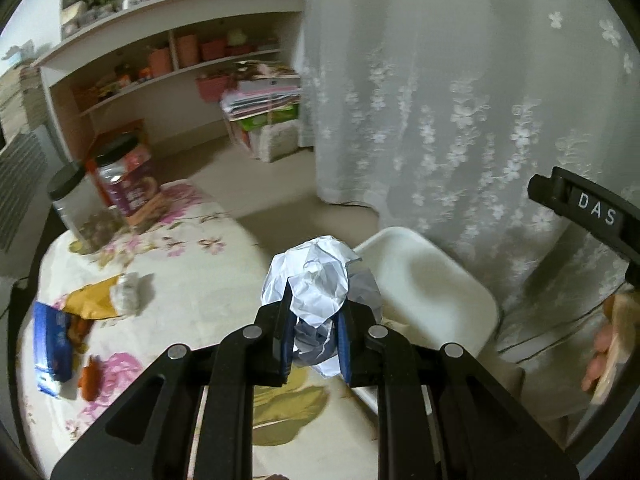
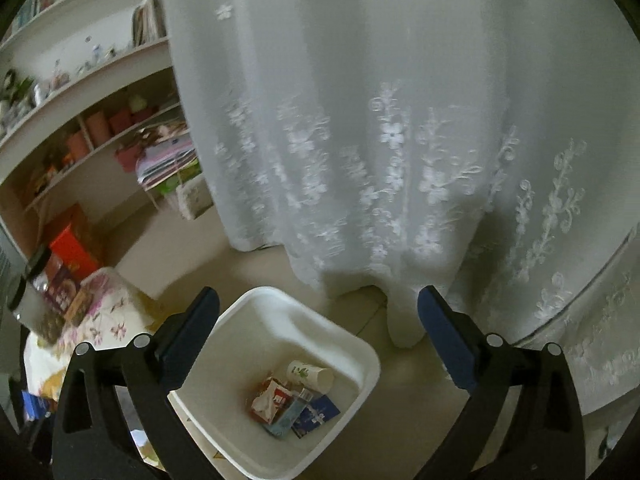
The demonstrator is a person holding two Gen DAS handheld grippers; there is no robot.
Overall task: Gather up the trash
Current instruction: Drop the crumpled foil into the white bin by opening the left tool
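Crumpled paper wad [image 1: 318, 292] was clamped in left tool [image 1: 314, 322], held over counter [image 1: 224, 256] edge, white bin [image 1: 432, 280] just beyond and right of it. Right tool [image 2: 318, 320] was spread wide, empty, poised directly above bin, where cup [image 2: 310, 376] and wrappers [image 2: 288, 408] were already dropped. More trash [image 1: 100, 304] was left on counter.

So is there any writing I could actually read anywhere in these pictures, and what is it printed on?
"DAS": white letters on the black gripper part at the right edge of the left wrist view.
Purple jar label: print there, too blurred to read.
Blue packet on the table: blurred, unreadable.
Wrappers in the white bin: print too small to read.
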